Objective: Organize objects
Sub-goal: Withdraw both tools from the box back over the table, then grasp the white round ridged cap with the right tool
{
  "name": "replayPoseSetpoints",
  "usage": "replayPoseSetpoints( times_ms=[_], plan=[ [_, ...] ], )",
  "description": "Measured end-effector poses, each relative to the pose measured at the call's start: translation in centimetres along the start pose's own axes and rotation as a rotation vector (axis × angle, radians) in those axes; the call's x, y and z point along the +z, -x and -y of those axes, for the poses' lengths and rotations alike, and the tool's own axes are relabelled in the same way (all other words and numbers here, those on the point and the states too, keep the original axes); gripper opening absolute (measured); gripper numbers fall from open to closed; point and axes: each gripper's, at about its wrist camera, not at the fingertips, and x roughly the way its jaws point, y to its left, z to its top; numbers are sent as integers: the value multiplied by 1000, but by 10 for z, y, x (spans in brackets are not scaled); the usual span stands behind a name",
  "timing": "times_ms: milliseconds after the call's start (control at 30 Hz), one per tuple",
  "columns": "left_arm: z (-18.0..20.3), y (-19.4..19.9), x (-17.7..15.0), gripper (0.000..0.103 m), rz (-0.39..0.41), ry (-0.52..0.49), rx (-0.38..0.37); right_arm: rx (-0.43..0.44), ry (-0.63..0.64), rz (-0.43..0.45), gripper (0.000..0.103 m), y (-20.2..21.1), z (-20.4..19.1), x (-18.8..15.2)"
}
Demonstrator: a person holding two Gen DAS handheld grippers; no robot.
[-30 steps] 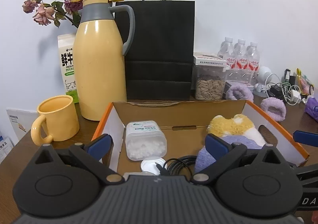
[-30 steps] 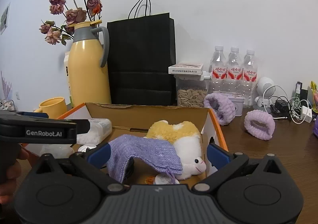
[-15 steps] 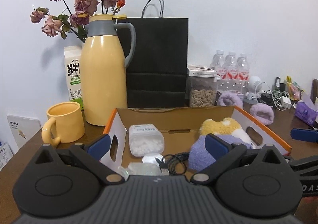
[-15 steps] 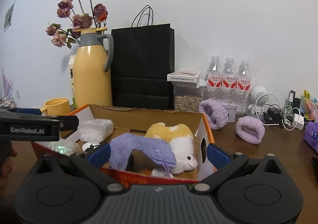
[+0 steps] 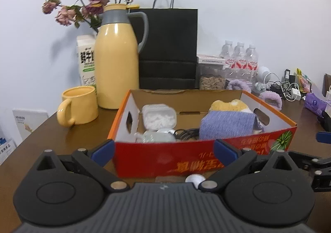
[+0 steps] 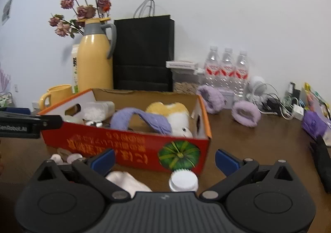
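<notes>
A red and orange cardboard box (image 5: 186, 160) stands open on the brown table. It holds a clear tub of white bits (image 5: 159, 117), a purple knit cloth (image 5: 227, 125), a yellow and white plush (image 5: 229, 104) and a black cable (image 5: 186, 133). My left gripper (image 5: 163, 150) is open before the box's front wall, holding nothing. My right gripper (image 6: 164, 159) is open too, near the box's right front corner (image 6: 206, 142). Between its fingers on the table lie a white ribbed cap (image 6: 183, 180) and a white soft lump (image 6: 126, 181).
Behind the box stand a yellow thermos (image 5: 116, 67), a yellow mug (image 5: 79, 106), a milk carton (image 5: 86, 59), a black paper bag (image 5: 167, 47), a seed jar (image 5: 212, 80) and water bottles (image 6: 227, 69). Two purple wristbands (image 6: 246, 113) and tangled cables (image 6: 275, 100) lie to the right.
Both grippers have drawn back from above the box toward the near side of the table. The box's red front wall and small items before it have come into view.
</notes>
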Motion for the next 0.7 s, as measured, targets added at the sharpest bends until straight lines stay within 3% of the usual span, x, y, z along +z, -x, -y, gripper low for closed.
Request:
replayPoseSetpoints(
  times_ms=[433,633,700],
  plan=[
    [-24,3,-23,103,-88,59,52,-45,-41,-102,102,-3,12,-16],
    [-26,1,-25,103,-102,66,54,-45,-75,-173,84,-31,25,-10],
    [-26,-1,-25,103,-108,67,57,-53,-81,-207,74,-42,27,-10]
  ],
)
